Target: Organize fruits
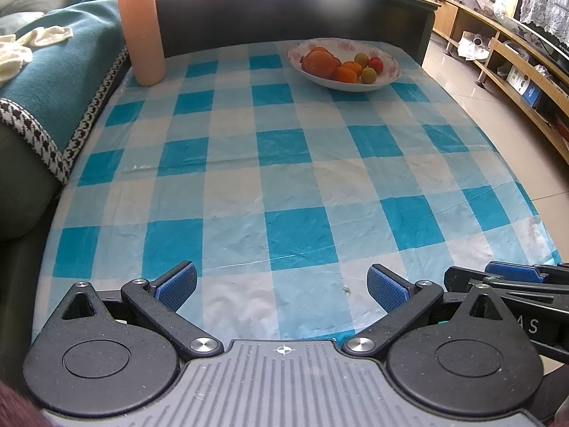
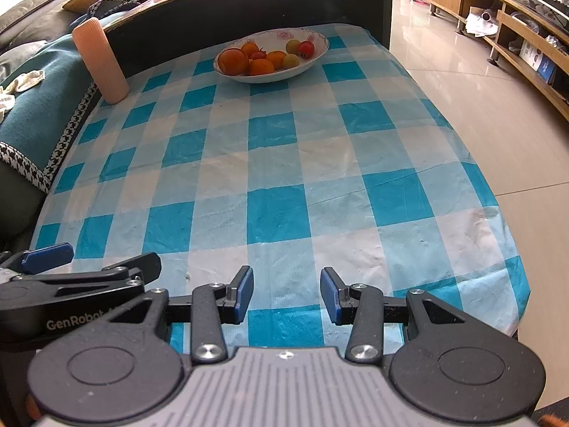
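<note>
Both the left gripper (image 1: 281, 286) and right gripper (image 2: 287, 293) hover with jaws apart, empty, over the blue-checked worktop (image 1: 284, 178); the floral white ceramic fruit bowl (image 1: 386, 80) sits far off.

Setting: domestic living room.

Evidence: a low table under a blue-and-white checked plastic cloth (image 1: 284, 163), centre of frame. A sofa with a teal throw (image 1: 53, 82) trimmed in houndstooth, left edge, touching the table's side. A flower-patterned bowl of fruit (image 1: 344, 66) and a ribbed peach-coloured vase (image 1: 141, 32), both at the far end of the cloth. A dark, higher table (image 2: 249, 3) just behind, upper centre. A long wooden media unit (image 1: 515, 67) with open shelves and a lace-draped screen, upper right. Glossy beige floor tiles (image 2: 480, 114), right.
</note>
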The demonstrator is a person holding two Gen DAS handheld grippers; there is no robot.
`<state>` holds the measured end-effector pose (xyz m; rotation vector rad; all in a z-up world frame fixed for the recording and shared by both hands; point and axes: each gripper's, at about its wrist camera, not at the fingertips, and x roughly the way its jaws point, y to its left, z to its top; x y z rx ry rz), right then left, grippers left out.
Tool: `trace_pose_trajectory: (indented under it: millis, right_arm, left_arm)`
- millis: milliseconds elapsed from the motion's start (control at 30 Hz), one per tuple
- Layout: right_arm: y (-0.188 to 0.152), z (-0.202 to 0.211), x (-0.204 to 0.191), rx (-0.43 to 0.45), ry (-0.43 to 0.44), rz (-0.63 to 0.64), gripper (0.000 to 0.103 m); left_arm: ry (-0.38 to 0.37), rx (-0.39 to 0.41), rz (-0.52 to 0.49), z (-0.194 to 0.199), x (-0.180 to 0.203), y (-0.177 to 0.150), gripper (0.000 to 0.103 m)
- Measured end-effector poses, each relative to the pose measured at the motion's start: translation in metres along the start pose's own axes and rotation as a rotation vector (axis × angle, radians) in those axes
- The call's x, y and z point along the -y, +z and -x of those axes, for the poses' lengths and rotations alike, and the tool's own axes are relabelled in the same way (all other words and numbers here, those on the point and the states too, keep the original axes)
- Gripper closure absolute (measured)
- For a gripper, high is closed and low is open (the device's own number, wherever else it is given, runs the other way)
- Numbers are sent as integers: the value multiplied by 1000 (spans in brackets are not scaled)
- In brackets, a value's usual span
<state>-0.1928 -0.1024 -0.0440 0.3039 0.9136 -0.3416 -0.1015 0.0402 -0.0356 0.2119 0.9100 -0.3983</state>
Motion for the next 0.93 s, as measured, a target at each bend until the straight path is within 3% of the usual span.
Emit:
trace_pose_trajectory:
  millis: [933]
  right_arm:
    - [-1,-1,-3,0,8,10,49]
  left_arm:
    - [39,-2,6,-1,-3,0,0]
